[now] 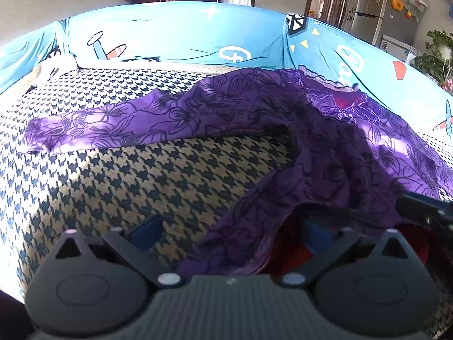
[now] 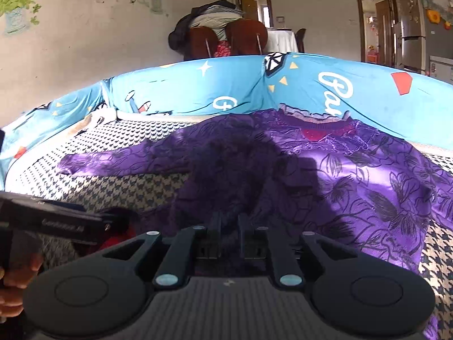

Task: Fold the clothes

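- Lying spread across the houndstooth-patterned sofa seat (image 1: pixel 119 175) is a purple floral garment (image 1: pixel 232 107), its lace-trimmed neckline (image 2: pixel 314 121) resting up against the blue printed sofa cover (image 1: pixel 175 34) at the back.
- One long sleeve (image 1: pixel 85 130) is stretching out flat to the left, well apart from the bunched body of the garment.
- The left gripper (image 1: pixel 230 232) is holding its fingers (image 1: pixel 147 231) wide apart; a loose fold of the purple cloth is draping between them and over the right-hand finger, and the left-hand pad is sitting clear of the cloth above the bare seat.
- A red lining (image 1: pixel 294 257) is showing under the lifted hem near the left gripper.
- The right gripper (image 2: pixel 228 226) is sitting low over the shaded middle of the garment, its fingers (image 2: pixel 215 225) standing close together with only a narrow gap; purple cloth is showing in that gap, and I cannot tell whether the pads are pressing on it.
- A person's hand (image 2: pixel 14 280) is gripping the handle of the left gripper at the left edge of the right wrist view.
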A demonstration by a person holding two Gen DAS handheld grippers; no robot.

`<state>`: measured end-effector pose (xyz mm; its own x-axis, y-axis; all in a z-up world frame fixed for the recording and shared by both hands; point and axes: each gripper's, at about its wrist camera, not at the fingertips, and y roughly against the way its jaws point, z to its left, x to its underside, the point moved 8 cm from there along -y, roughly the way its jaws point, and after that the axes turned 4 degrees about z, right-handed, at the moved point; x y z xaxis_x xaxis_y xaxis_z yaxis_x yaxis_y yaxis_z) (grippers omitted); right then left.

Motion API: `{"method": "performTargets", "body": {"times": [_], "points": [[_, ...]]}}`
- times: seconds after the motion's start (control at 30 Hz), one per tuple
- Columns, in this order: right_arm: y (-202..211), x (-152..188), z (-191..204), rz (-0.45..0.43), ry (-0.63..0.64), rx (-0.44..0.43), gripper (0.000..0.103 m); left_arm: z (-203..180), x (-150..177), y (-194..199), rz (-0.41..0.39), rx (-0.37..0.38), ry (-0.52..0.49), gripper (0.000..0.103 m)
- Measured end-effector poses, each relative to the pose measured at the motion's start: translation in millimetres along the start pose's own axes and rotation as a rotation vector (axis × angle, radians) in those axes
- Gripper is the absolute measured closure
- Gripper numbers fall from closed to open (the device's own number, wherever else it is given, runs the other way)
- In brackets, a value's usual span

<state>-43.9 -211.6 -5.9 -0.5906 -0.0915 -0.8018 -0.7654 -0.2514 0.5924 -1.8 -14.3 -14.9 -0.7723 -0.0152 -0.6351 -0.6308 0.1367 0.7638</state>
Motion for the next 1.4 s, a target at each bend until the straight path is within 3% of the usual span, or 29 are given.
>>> {"method": "performTargets", "body": {"times": [0.1,0.17,0.37,0.57,0.6,0.67,0.8,1.03,1.3,1.4], "points": [[7,7,12,0.001,0.028,-0.038,0.069,2,1,-1,0.002,-0.010,0.004,0.000],[10,11,18,0.002,0.035,-0.064,0.065,3,1,-2,0.004,-0.021,0.005,0.000],[10,18,35,0.012,0.072,-0.111,0.062,6,2,-5,0.009,-0.043,0.014,0.000],[-4,22,38,0.023,0.087,-0.059,0.062,3,4,-8,0.016,-0.037,-0.001,0.000],[-5,22,37,0.025,0.073,-0.066,0.063,2,4,-8,0.018,-0.033,-0.006,0.000],[-7,20,37,0.020,0.062,-0.069,0.080,-2,5,-11,0.028,-0.019,-0.017,0.000],[-8,16,34,-0.002,0.077,-0.023,0.093,-11,7,-16,0.041,0.000,-0.042,0.000],[-1,-27,15,-0.137,0.044,0.033,0.096,-20,-9,-24,0.018,-0.003,-0.069,0.000],[3,-81,6,-0.268,0.037,0.037,0.096,-42,-35,-26,-0.019,0.051,-0.148,0.000],[11,-103,6,-0.348,0.043,0.025,0.096,-49,-46,-34,-0.037,0.029,-0.171,0.000]]}}
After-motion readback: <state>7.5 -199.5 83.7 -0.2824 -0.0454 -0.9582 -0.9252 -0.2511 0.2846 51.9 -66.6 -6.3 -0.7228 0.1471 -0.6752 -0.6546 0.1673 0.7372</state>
